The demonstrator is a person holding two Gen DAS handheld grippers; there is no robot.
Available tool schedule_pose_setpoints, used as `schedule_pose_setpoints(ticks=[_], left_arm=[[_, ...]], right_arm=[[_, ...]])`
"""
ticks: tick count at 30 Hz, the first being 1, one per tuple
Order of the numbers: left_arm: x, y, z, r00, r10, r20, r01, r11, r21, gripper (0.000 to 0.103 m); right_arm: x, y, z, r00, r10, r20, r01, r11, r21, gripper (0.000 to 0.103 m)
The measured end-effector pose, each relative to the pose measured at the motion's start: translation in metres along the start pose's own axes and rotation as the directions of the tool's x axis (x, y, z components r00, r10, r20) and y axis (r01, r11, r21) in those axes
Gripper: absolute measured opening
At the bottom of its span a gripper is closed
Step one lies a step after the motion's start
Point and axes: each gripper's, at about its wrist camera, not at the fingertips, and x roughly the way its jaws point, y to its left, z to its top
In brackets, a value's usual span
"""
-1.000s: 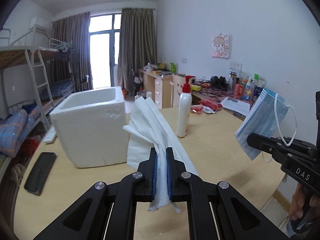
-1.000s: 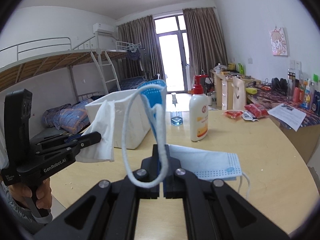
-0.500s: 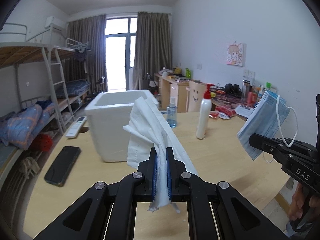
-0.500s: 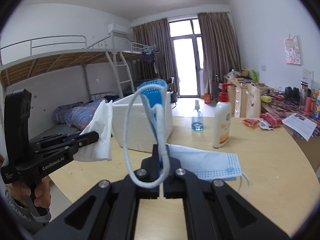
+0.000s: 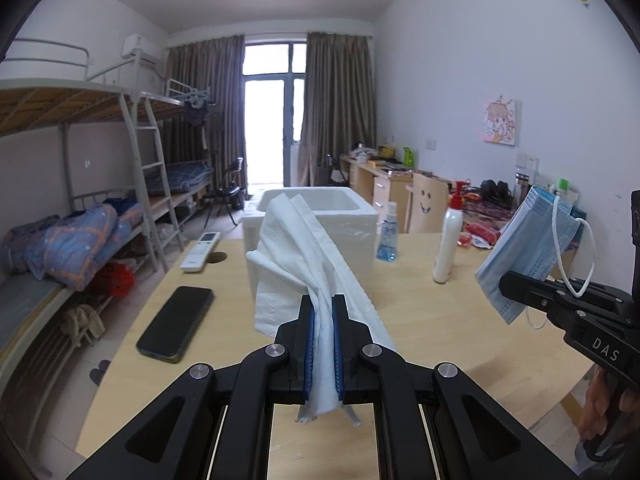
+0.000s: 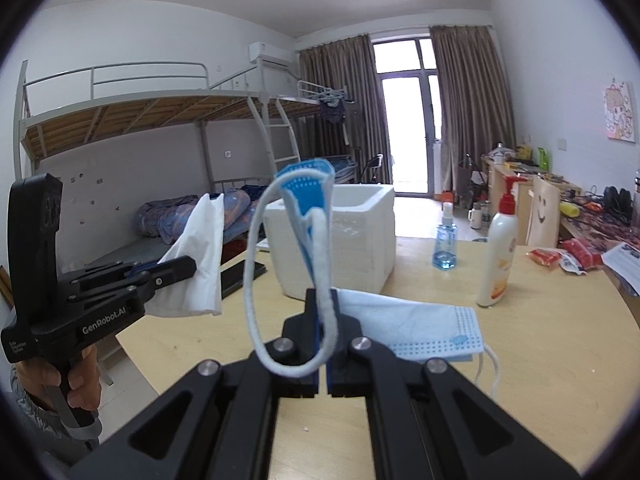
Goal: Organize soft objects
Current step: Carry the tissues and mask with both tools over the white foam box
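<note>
My left gripper (image 5: 323, 308) is shut on a white tissue (image 5: 296, 256) and holds it above the wooden table (image 5: 420, 320); it also shows in the right wrist view (image 6: 188, 266) with the tissue (image 6: 200, 264) hanging from it. My right gripper (image 6: 323, 304) is shut on a blue face mask (image 6: 310, 208), held up in the air; in the left wrist view it (image 5: 508, 284) holds the mask (image 5: 528, 256) at the right. A white foam box (image 5: 344, 220) stands open on the table ahead of both.
A black phone (image 5: 176, 324) and a white remote (image 5: 200, 250) lie at the table's left. A blue spray bottle (image 5: 387, 236) and a white pump bottle (image 5: 448, 240) stand right of the box. Bunk beds stand at the left, a cluttered desk at the right.
Both grippers have pulled back from the box with their loads; the box looks smaller and farther, and the phone and remote have come into the left wrist view.
</note>
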Motion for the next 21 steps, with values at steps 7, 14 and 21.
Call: schedule_pose_setpoints(ticks=[7,14,21], left_arm=[[-0.007,0.015,-0.002,0.999,0.039,0.009,-0.039,0.999,-0.022,0.009],[-0.01,0.021,-0.004,0.999,0.053,0.013,-0.052,0.998,-0.028,0.009],[-0.006,0.019,-0.003,0.999,0.041,0.002,-0.041,0.999,-0.026,0.009]], right_arm=[[0.006,0.007,0.002,1.0,0.027,-0.001,-0.027,0.999,-0.019,0.004],[0.012,0.015,0.003,0.999,0.049,-0.012,-0.05,0.998,-0.03,0.004],[0.018,0.018,0.004,0.998,0.065,-0.019,-0.066,0.997,-0.033,0.004]])
